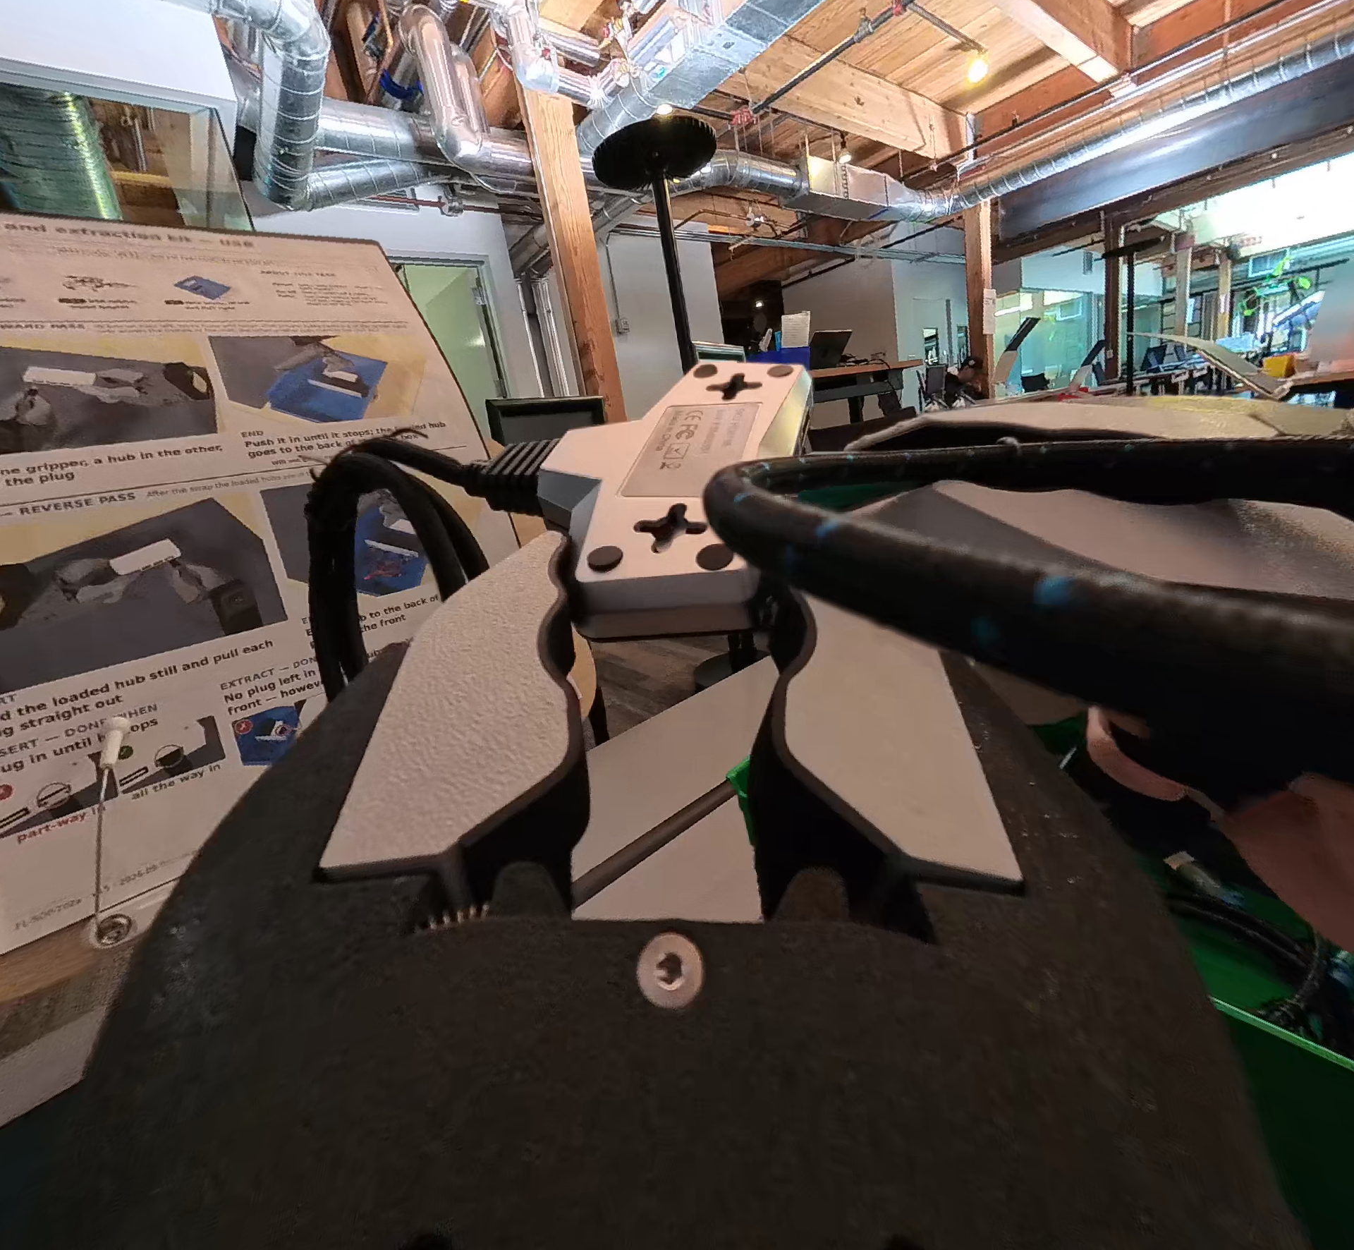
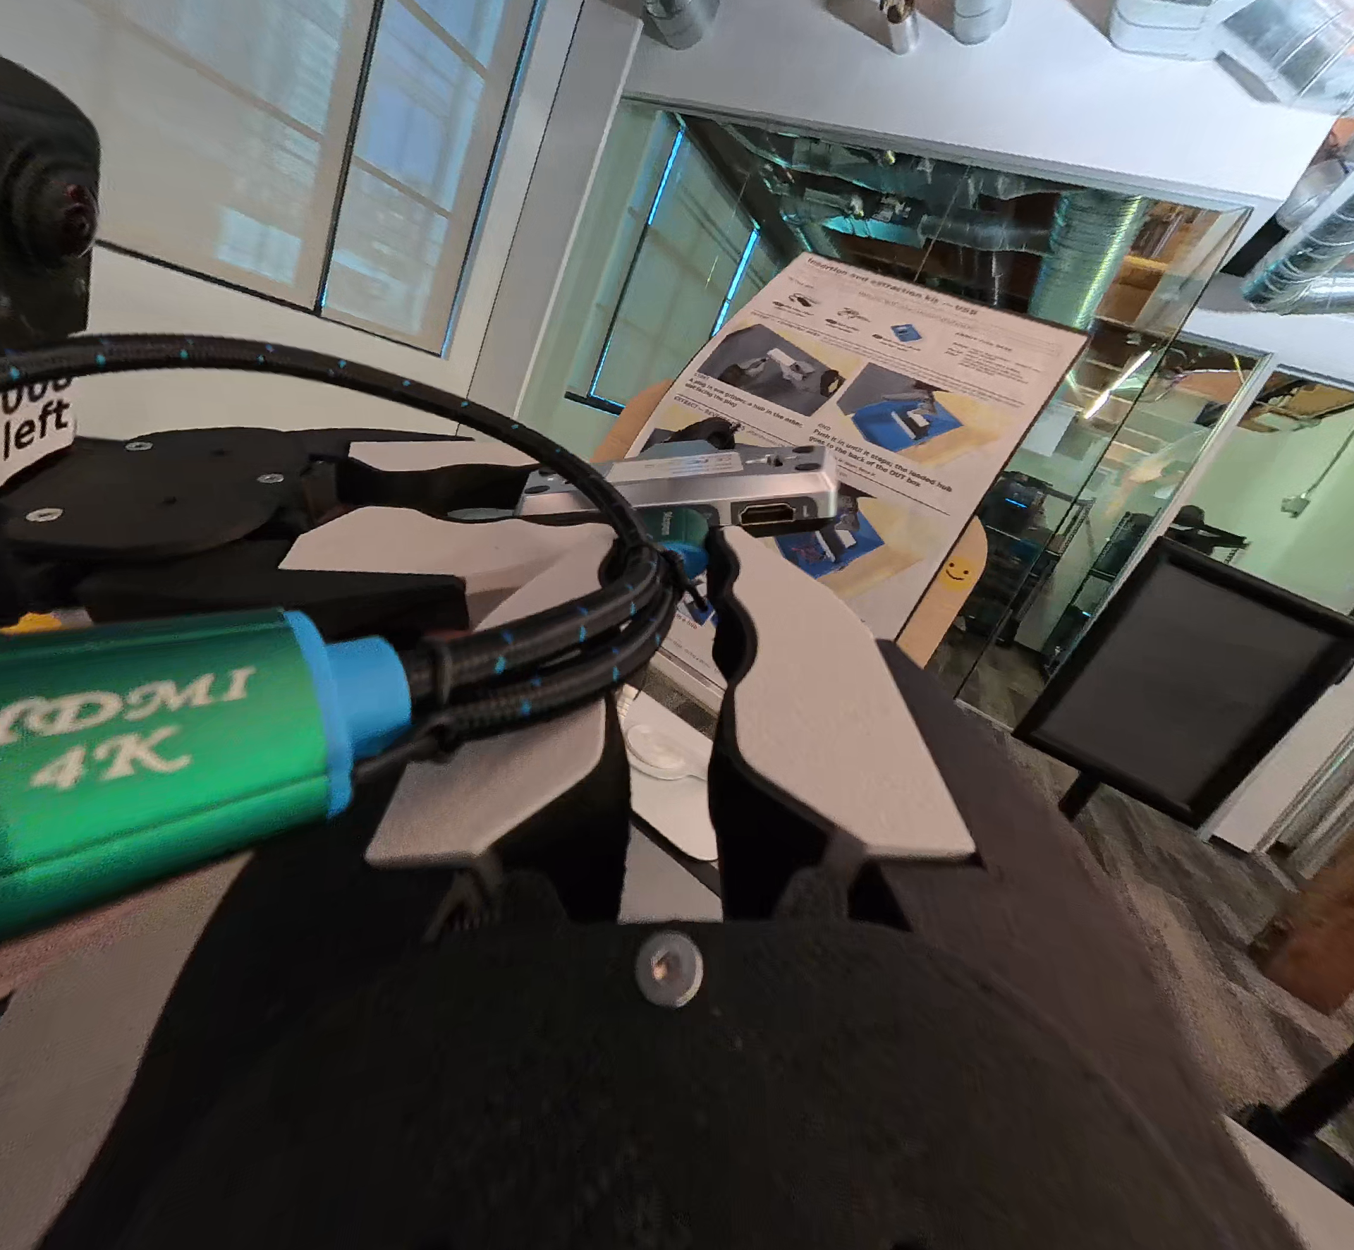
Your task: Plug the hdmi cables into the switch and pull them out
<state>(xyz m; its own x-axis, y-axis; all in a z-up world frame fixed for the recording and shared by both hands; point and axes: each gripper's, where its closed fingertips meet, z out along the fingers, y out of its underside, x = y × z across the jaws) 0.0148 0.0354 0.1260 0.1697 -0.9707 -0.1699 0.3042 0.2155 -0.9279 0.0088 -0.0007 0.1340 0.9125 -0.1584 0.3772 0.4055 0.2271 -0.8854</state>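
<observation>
Holding the silver switch [image 1: 681, 496] underside-up in mid-air, the left tongs [image 1: 670, 610] pinch its near end, while the right tongs [image 2: 670, 555] pinch the green plug [image 2: 678, 529] of a braided HDMI cable [image 2: 410, 383] just beside the switch's body. This looks like the insertion step. The open port [image 2: 766, 517] is empty, so next the plug must line up squarely with a port and push straight in.

Left gripper [image 1: 663, 599] clamped, right gripper [image 2: 685, 562] likewise.

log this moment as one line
left claw: shut on switch | right claw: shut on green plug | port beside plug: empty | plug seating: unclear
</observation>
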